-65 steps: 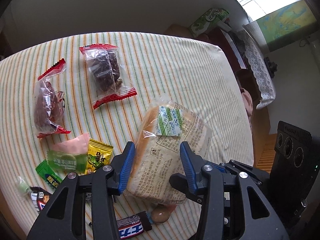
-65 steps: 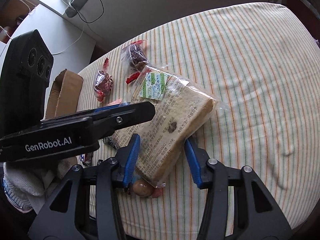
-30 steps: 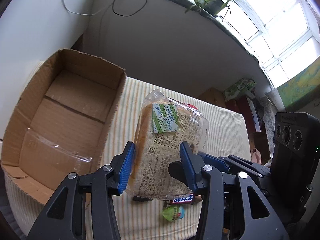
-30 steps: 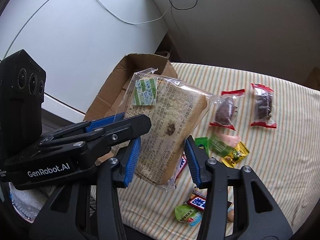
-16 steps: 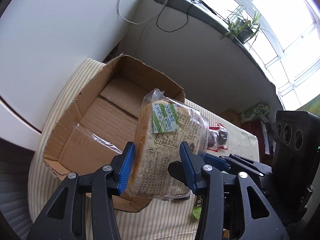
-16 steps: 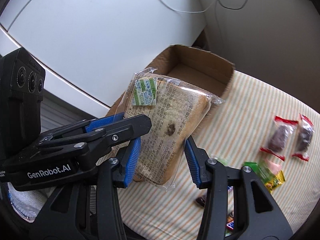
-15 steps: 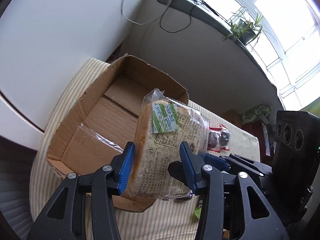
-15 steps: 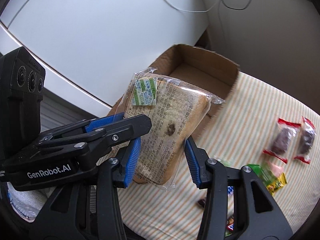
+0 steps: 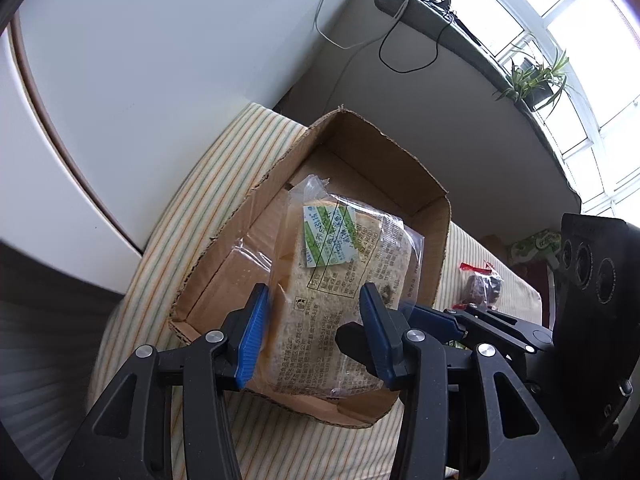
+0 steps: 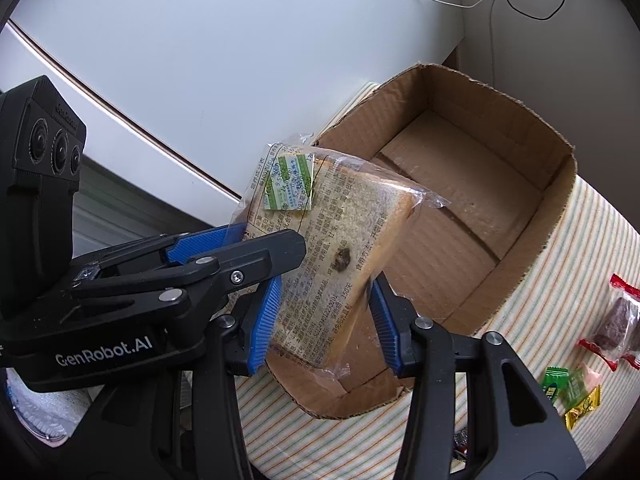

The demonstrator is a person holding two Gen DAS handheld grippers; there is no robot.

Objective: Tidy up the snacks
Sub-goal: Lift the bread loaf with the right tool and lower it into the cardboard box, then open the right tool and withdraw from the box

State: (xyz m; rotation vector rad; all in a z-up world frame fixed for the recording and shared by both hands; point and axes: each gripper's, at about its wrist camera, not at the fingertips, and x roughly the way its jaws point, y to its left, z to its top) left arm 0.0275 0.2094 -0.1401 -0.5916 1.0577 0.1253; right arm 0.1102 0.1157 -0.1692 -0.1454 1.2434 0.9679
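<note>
We have both grippers clamped on the bag of bread (image 9: 340, 292): the left gripper (image 9: 316, 332) pinches its near end between the blue pads, and the right gripper (image 10: 326, 320) grips the same end from the other side. A couple of seconds ago the bread lay on the striped cloth among the sweets; half a second ago it hung short of the box. Now it hangs over the open cardboard box (image 9: 434, 248), tilted, its far end up and its lower corner dipping below the near wall. We judge the carry nearly done, so what is left is lowering and letting go.

Inside, the box floor (image 10: 452, 184) looks bare, with only a strip of clear tape near one wall, so nothing seems to block the drop. The near wall is ragged and could snag the loose plastic. Further right on the striped cloth (image 10: 560, 248) wait the small sweets (image 10: 572, 388) and a red-ended packet (image 10: 618, 320), well apart from the box. Beyond stand a white wall with dangling cables and a windowsill plant (image 9: 536, 80).
</note>
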